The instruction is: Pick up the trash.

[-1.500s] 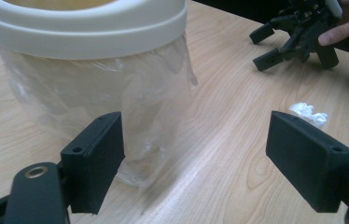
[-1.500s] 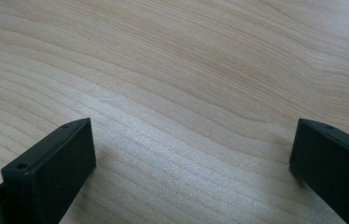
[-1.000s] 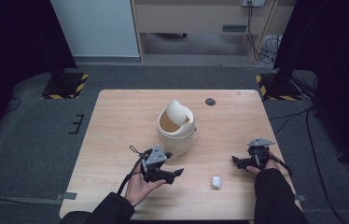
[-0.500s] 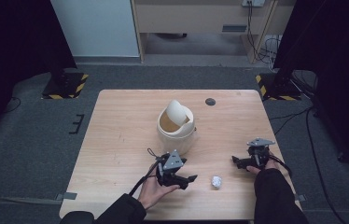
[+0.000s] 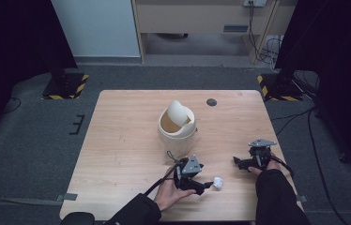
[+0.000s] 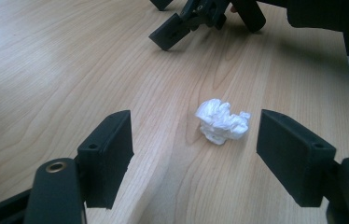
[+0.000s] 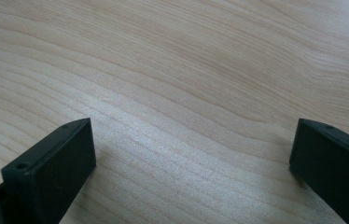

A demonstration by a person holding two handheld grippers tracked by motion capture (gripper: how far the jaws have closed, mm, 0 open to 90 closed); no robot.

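A small crumpled white paper ball (image 5: 217, 182) (image 6: 222, 121) lies on the wooden table (image 5: 126, 140) near its front edge. My left gripper (image 5: 205, 184) (image 6: 193, 154) is open just left of the ball, its jaws pointing at it and standing wide, with the ball a little ahead of them. A cream bin with a swing lid (image 5: 177, 126) stands at the table's middle, its lid tilted. My right gripper (image 5: 240, 162) (image 7: 191, 158) rests open at the front right over bare wood, with nothing between its jaws.
A small dark round disc (image 5: 211, 102) lies near the table's far edge. Grey carpet surrounds the table, with cables (image 5: 300, 112) trailing at the right. In the left gripper view the right gripper (image 6: 196, 18) sits farther off beyond the ball.
My left gripper has moved right along the table's front toward the paper ball. The right gripper and the bin have stayed put.
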